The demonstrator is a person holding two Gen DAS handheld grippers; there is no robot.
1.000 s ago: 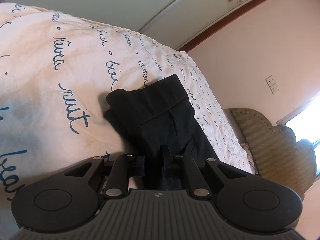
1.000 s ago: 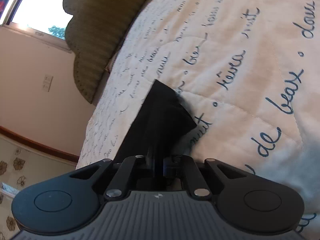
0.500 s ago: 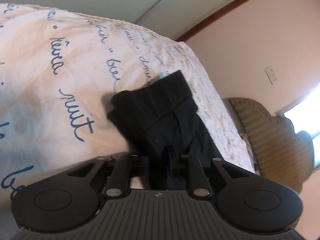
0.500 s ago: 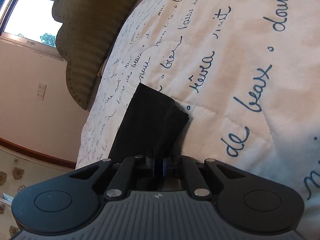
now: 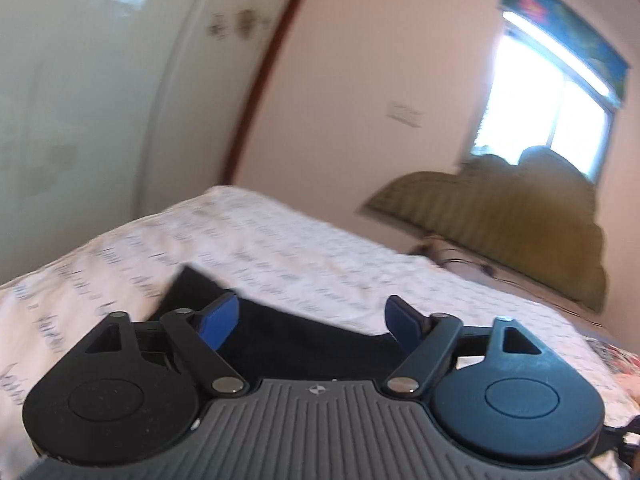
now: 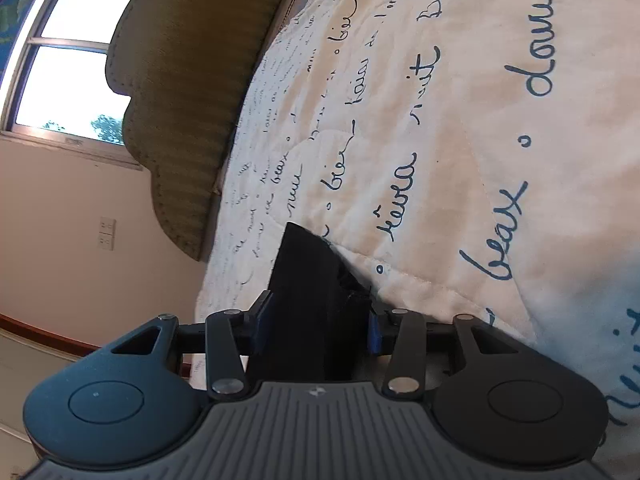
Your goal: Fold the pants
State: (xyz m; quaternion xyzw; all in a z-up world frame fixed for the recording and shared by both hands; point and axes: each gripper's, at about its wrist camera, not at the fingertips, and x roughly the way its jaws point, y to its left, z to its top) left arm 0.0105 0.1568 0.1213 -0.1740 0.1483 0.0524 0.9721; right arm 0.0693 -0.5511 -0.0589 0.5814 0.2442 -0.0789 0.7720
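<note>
The black pants (image 5: 296, 340) lie folded into a small bundle on the white bedspread (image 5: 280, 248) with blue script. My left gripper (image 5: 310, 320) is open, its blue pads wide apart just above the bundle, holding nothing. The left wrist view is motion-blurred. In the right wrist view the pants (image 6: 308, 280) lie between the jaws of my right gripper (image 6: 316, 328), which is open, its blue pads on either side of the cloth and not pinching it.
An olive padded headboard (image 5: 500, 220) stands at the bed's far end below a bright window (image 5: 548, 92); it also shows in the right wrist view (image 6: 192, 92). A pink wall with a socket plate (image 6: 107, 233) runs beside the bed.
Both grippers have opened and let go of the pants. The left gripper has swung and tilted up, now facing the headboard and window. The right gripper stays close over the cloth.
</note>
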